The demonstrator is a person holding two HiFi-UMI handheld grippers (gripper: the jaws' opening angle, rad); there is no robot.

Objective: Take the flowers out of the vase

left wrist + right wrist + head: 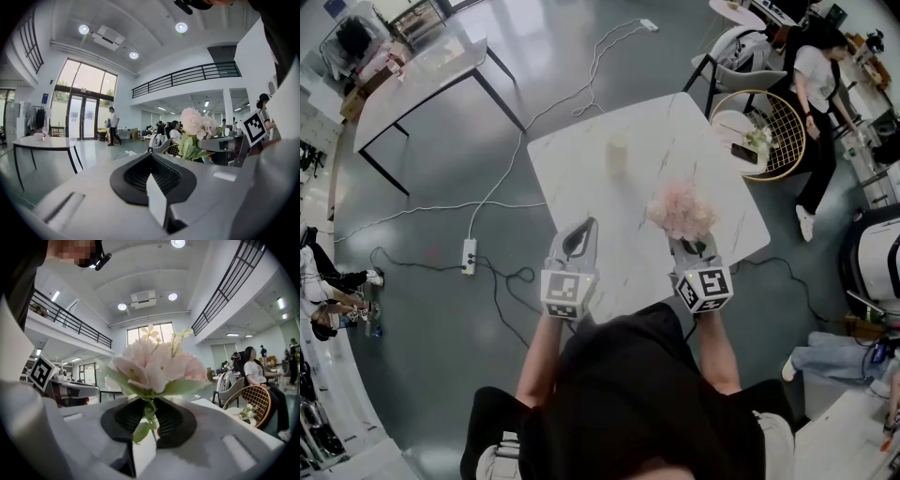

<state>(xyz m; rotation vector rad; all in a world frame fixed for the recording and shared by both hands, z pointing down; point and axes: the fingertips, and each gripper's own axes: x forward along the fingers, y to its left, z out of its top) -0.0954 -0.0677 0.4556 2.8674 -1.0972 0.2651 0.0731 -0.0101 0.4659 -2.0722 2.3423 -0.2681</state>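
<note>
A bunch of pale pink flowers (pixel 682 211) with green leaves hangs over the right part of the white marble table (pixel 581 187). My right gripper (pixel 695 247) is shut on its thin green stem (pixel 151 412). In the right gripper view the blooms (pixel 154 366) fill the space just above the jaws. The pale cream vase (pixel 617 151) stands upright farther back on the table, apart from both grippers, and looks empty from above. My left gripper (pixel 578 240) hovers over the table's near edge, its jaws together with nothing between them. From the left gripper view (pixel 151 174) the flowers (pixel 199 124) show at the right.
A round gold wire side table (pixel 787 141) with small items stands right of the marble table, and a person (pixel 816 89) is beside it. A second white table (pixel 422 70) is at the far left. A power strip (pixel 470 255) and cables lie on the grey floor.
</note>
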